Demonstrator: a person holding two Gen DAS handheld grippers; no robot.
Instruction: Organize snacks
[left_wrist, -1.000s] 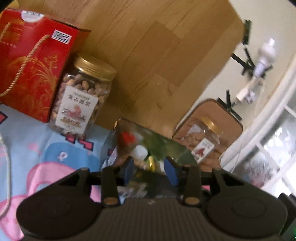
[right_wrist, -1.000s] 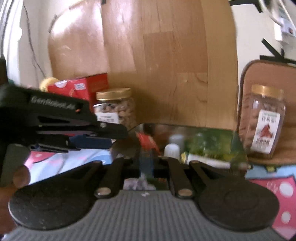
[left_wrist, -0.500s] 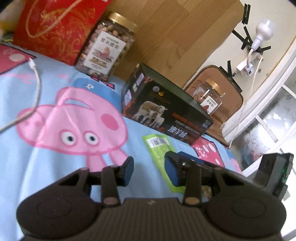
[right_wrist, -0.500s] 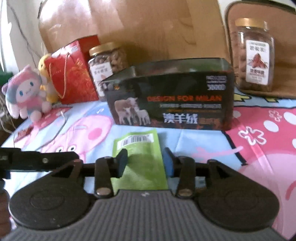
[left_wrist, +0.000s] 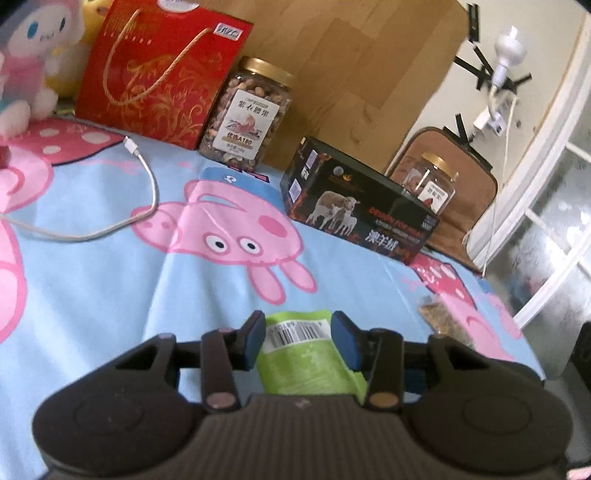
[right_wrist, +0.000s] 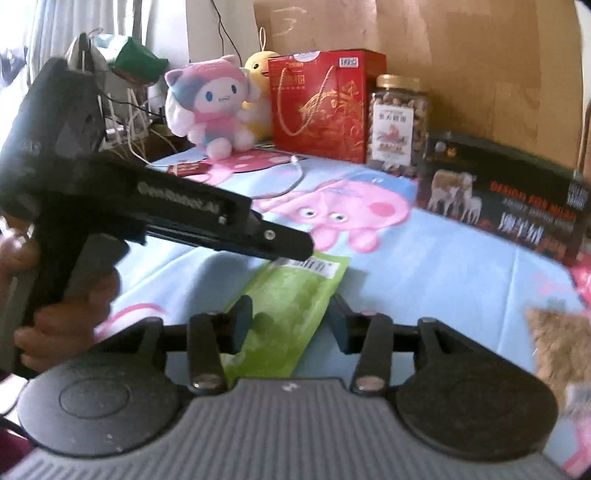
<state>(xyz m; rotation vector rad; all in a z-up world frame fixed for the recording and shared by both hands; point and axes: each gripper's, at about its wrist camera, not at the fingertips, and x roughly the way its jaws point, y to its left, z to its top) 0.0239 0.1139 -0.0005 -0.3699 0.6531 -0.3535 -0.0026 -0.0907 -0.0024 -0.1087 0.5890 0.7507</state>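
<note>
A green snack pouch (left_wrist: 306, 354) with a barcode lies flat on the cartoon-print cloth; it also shows in the right wrist view (right_wrist: 291, 299). My left gripper (left_wrist: 298, 334) is open, its blue pads either side of the pouch's barcode end, just above it. My right gripper (right_wrist: 290, 319) is open over the pouch's other end. The left gripper's body (right_wrist: 155, 210) crosses the right wrist view. A dark open box (left_wrist: 354, 210) with sheep pictures stands at the back, also in the right wrist view (right_wrist: 502, 199).
Two nut jars (left_wrist: 251, 114) (left_wrist: 432, 184), a red gift bag (left_wrist: 159, 70), plush toys (right_wrist: 214, 107) and a white cable (left_wrist: 144, 173) line the back and left. A brown snack pack (left_wrist: 443, 317) lies to the right. The cloth's right edge drops off near a window.
Both grippers have pulled back from the dark box and dropped low over the green pouch. The left gripper now straddles the pouch's barcode end.
</note>
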